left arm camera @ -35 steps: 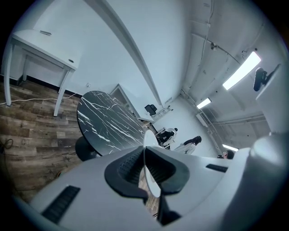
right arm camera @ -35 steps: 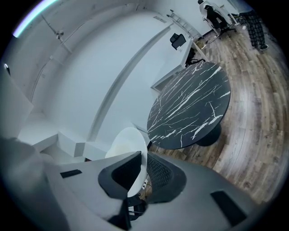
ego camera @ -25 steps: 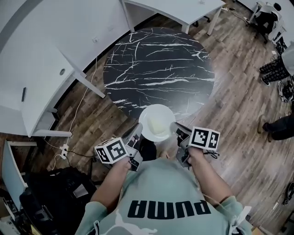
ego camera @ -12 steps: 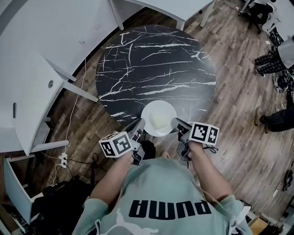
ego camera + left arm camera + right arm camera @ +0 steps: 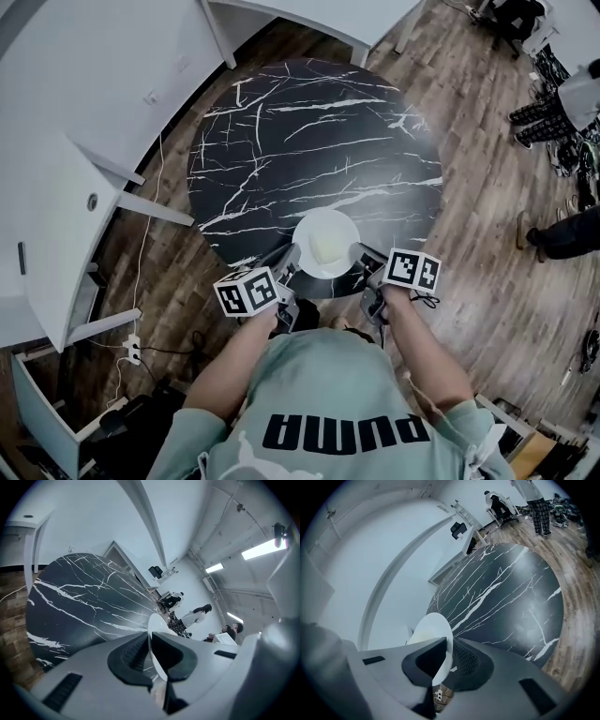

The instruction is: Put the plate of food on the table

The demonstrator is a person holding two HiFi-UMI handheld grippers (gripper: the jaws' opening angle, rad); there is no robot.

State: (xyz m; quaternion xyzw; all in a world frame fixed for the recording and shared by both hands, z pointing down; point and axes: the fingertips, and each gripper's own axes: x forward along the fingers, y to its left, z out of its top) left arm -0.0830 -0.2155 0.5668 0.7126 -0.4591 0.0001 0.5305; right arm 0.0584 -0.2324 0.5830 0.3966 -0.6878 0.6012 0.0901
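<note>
A white plate with pale yellow food on it is over the near edge of the round black marble table. My left gripper is shut on the plate's left rim and my right gripper is shut on its right rim. In the left gripper view the plate shows edge-on as a thin white rim pinched in the left gripper. In the right gripper view the plate stands between the dark pads of the right gripper, with the table beyond. I cannot tell whether the plate touches the tabletop.
White desks stand left of the table, and another desk stands behind it. People's legs are at the right on the wooden floor. A cable and power strip lie on the floor at the left.
Both grippers have carried the plate forward, from in front of the table's near edge to over that edge. The table sits closer under the plate.
</note>
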